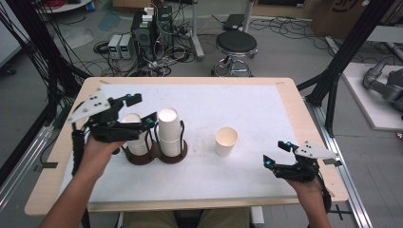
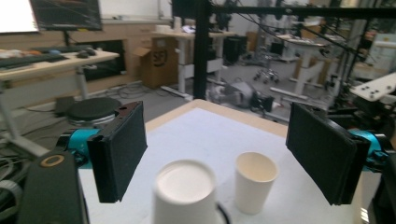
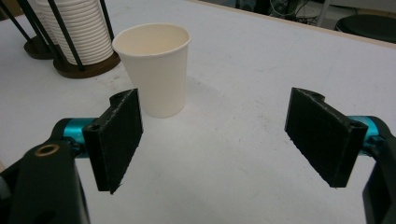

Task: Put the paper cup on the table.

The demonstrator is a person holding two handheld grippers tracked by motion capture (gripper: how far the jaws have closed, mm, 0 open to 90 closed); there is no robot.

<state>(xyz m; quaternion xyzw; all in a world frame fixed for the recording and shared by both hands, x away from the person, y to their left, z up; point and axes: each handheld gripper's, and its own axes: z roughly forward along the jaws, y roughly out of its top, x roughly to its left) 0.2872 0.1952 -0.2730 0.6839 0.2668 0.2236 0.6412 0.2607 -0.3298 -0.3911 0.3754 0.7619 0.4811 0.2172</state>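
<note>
— Two stacks of upturned paper cups sit in wire holders at the left of the bench (image 1: 285,95), and the left tongs (image 1: 141,110) hang right over them. What does the next move turn on?

— On what lies below those tongs. Seen along their jaws, the right-hand stack (image 2: 185,193) stands upright just beneath the gap and a little left of its middle — its flat bottom faces up, its long axis runs straight down. So the reach would be downward, with the jaws passing either side of the top cup.

— And the left-hand stack (image 1: 135,135)?

— Partly hidden under the left hand (image 1: 97,152) in the high view; I can't be sure how tall it stands.

— Are the left tongs holding anything?

— No. The jaws are spread wide, wider than the cup top, with nothing between the pads (the blur at the stack's edge makes the exact clearance hard to judge).

— The loose cup?

— A single cup (image 1: 226,140) stands mouth-up, alone, near the middle of the bench, well apart from the holders. It lies ahead and to the left of the right tongs (image 1: 276,153), closer to them than to the left pair.

— Their state?

— Spread too, empty, low over the bench — the cup (image 3: 154,70) sits beyond the left jaw, not touched.
</note>
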